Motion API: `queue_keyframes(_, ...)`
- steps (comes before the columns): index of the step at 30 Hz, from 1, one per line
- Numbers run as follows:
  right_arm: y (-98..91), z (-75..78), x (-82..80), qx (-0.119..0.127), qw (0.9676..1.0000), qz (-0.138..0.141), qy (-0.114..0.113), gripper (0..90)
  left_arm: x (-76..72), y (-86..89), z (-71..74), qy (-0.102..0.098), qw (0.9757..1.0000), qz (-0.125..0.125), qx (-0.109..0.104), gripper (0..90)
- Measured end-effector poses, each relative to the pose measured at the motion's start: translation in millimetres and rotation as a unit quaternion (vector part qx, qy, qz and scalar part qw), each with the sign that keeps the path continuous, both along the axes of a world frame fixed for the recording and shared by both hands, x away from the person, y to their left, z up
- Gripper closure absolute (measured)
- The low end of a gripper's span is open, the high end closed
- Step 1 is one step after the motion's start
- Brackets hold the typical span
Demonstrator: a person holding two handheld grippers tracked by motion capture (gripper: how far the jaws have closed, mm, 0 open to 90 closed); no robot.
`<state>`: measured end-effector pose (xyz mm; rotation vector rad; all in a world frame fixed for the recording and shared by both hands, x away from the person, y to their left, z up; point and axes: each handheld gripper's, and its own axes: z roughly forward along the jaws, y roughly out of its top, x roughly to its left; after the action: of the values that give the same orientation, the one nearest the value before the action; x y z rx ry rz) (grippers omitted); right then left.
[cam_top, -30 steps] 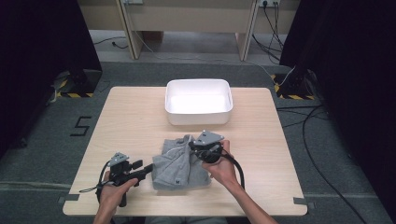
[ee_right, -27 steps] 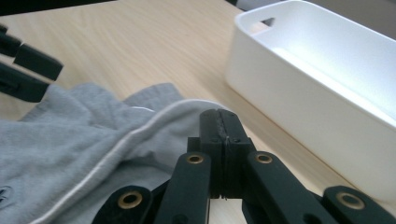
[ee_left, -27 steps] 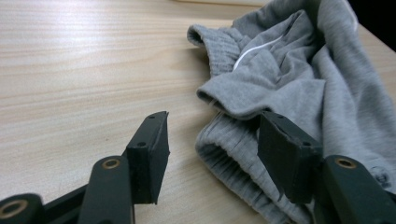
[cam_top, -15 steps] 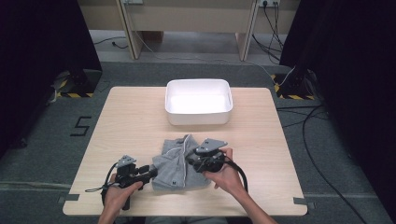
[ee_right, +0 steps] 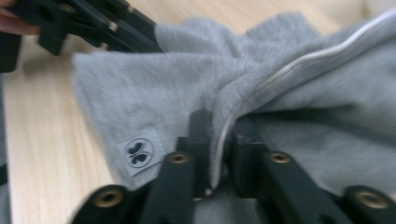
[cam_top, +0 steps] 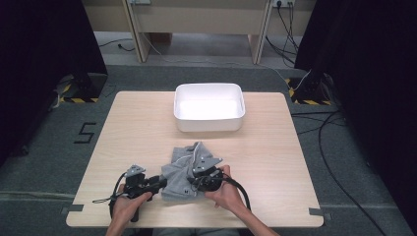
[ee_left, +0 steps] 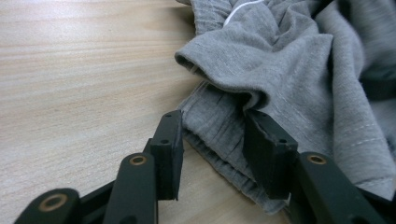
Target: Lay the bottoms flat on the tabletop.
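Note:
A crumpled grey garment [cam_top: 189, 169] lies on the wooden table [cam_top: 133, 128] near its front edge. My left gripper [cam_top: 160, 183] lies at the garment's left edge. In the left gripper view the jaws [ee_left: 212, 123] stand apart around the garment's hem [ee_left: 215, 135]; they have just been closing and the pads are not pressing on it. My right gripper [cam_top: 199, 182] sits on the garment's near right part. Its jaws [ee_right: 218, 126] have just closed on a fold of grey cloth [ee_right: 140, 93] edged with white piping. A small butterfly label [ee_right: 139, 153] shows beside them.
A white rectangular tub [cam_top: 209, 87] stands at the far middle of the table. The table's near edge runs just behind both hands. Black cables trail from both grippers. Dark curtains and floor cables surround the table.
My right gripper has come down and toward the near edge across the garment, opened midway, and now pinches a fold. The left gripper has hardly moved.

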<state>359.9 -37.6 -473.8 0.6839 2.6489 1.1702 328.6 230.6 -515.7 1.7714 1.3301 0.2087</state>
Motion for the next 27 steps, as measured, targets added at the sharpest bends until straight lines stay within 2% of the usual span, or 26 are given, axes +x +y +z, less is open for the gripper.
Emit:
queue_keyframes(2,-9.5,12.9,0.0,0.001,0.9998,0.004,-0.021,85.4,0.3,0.4,-1.2,-0.001,1.0000,0.002,0.002,58.4)
queue_keyframes(5,-32.0,35.4,1.9,0.009,0.9988,-0.009,-0.048,85.8,1.1,1.1,-3.1,-0.004,0.9999,0.001,0.011,59.4)
queue_keyframes(7,-51.4,47.7,3.8,0.013,0.9979,-0.022,-0.060,85.7,1.4,1.4,-3.0,-0.006,0.9999,0.001,0.015,60.0)
queue_keyframes(10,-81.6,56.4,7.2,0.015,0.9970,-0.045,-0.060,85.6,1.8,0.8,-2.5,-0.009,0.9996,0.003,0.026,60.1)
queue_keyframes(11,-92.0,55.8,8.8,0.011,0.9967,-0.053,-0.060,85.6,2.1,0.6,-2.7,-0.013,0.9993,0.005,0.034,60.3)
queue_keyframes(12,-102.5,53.5,10.2,0.006,0.9965,-0.062,-0.056,85.6,2.0,0.6,-2.3,-0.021,0.9983,0.009,0.053,64.0)
queue_keyframes(13,-113.2,49.9,11.5,-0.001,0.9962,-0.072,-0.048,85.6,2.2,1.0,-1.7,-0.025,0.9974,0.013,0.067,63.9)
queue_keyframes(14,-123.4,45.0,12.4,-0.010,0.9956,-0.083,-0.041,85.6,2.5,1.9,-1.4,-0.025,0.9971,0.016,0.070,63.7)
queue_keyframes(18,-155.4,19.8,10.4,-0.047,0.9917,-0.118,-0.020,85.2,3.3,4.2,-1.1,-0.018,0.9981,0.020,0.056,59.7)
queue_keyframes(21,-164.8,8.3,10.3,-0.040,0.9907,-0.130,0.005,81.5,1.8,-1.4,0.2,-0.014,0.9989,0.010,0.044,56.3)
queue_keyframes(23,-164.0,8.1,12.1,-0.040,0.9901,-0.134,0.005,74.5,0.7,-7.6,1.7,-0.014,0.9993,0.001,0.036,53.9)
queue_keyframes(24,-162.5,9.4,12.3,-0.039,0.9899,-0.136,0.001,72.3,0.6,-10.2,2.6,-0.016,0.9993,-0.004,0.033,52.6)
queue_keyframes(26,-159.4,14.5,11.8,-0.040,0.9893,-0.140,-0.008,62.1,0.0,-14.6,5.1,-0.018,0.9995,-0.010,0.024,50.5)
queue_keyframes(27,-157.6,18.4,10.6,-0.037,0.9880,-0.149,-0.015,58.2,0.0,-16.4,5.9,-0.018,0.9996,-0.013,0.016,49.9)
